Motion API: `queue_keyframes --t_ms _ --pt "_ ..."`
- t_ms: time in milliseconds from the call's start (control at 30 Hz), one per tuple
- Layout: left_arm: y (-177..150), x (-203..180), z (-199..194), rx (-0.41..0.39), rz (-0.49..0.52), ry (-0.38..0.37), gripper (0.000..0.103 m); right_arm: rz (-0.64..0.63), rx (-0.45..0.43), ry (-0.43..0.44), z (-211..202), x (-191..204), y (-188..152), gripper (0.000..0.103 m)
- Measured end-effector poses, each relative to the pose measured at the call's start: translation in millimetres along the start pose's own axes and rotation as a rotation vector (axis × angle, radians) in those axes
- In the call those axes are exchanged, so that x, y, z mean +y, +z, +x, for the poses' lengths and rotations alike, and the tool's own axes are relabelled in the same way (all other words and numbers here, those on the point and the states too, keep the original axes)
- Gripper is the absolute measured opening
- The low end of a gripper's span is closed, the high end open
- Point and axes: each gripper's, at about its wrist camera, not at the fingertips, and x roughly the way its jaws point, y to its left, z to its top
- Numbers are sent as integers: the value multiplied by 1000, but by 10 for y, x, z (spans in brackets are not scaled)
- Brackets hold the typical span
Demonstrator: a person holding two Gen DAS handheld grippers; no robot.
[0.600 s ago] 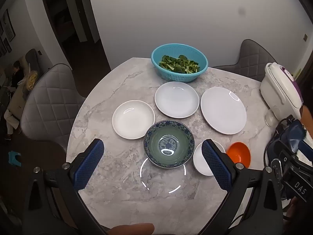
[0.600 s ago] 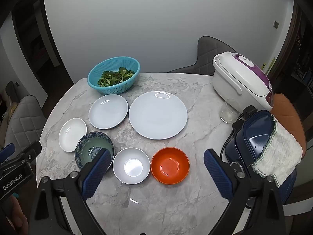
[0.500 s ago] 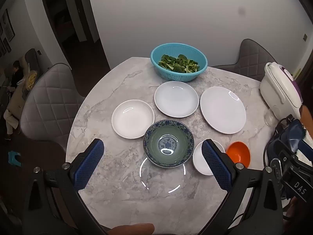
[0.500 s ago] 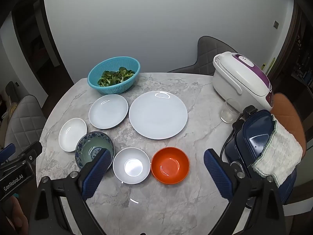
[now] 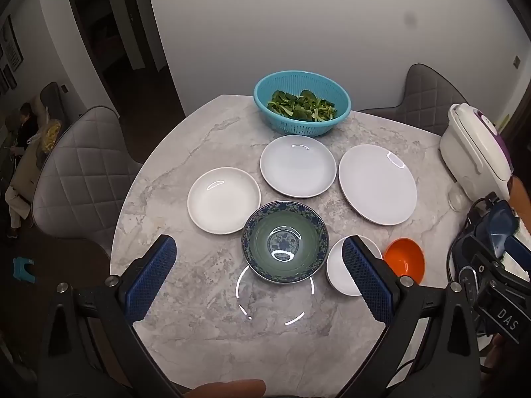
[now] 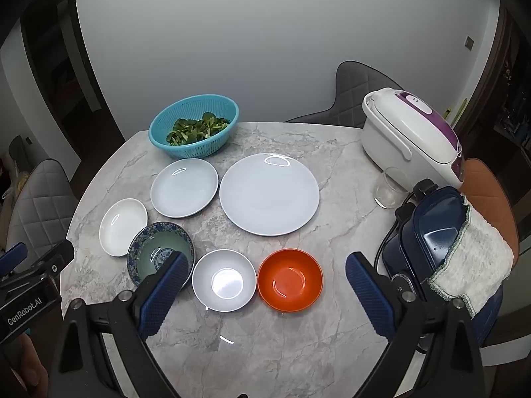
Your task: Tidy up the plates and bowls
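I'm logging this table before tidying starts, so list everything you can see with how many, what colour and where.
Round flat plates: 2, pale blue-white, table centre, larger one right of the smaller.
Shallow white dish: 1, white, left side.
Patterned ceramic bowl: 1, blue rim with green inside, front left.
Small plain bowl: 1, white, front centre.
Plastic orange bowl: 1, orange, front, right of the white one.
Slotted plastic colander: 1, teal, far edge, holding green leaves.
Rice cooker: 1, white and purple, far right.
Clear glass: 1, beside the cooker.
Dark blue appliance: 1, right edge, under a cloth.
Grey marble table: 1.
Left tongs: open, above the patterned bowl.
Right tongs: open, above the front bowls.
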Motion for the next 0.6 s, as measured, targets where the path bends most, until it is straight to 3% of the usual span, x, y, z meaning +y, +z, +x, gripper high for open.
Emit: queue_keyframes --t_ms 600 --pt "4 -24 38 7 3 -2 101 -3 3 -3 37 7 26 98"
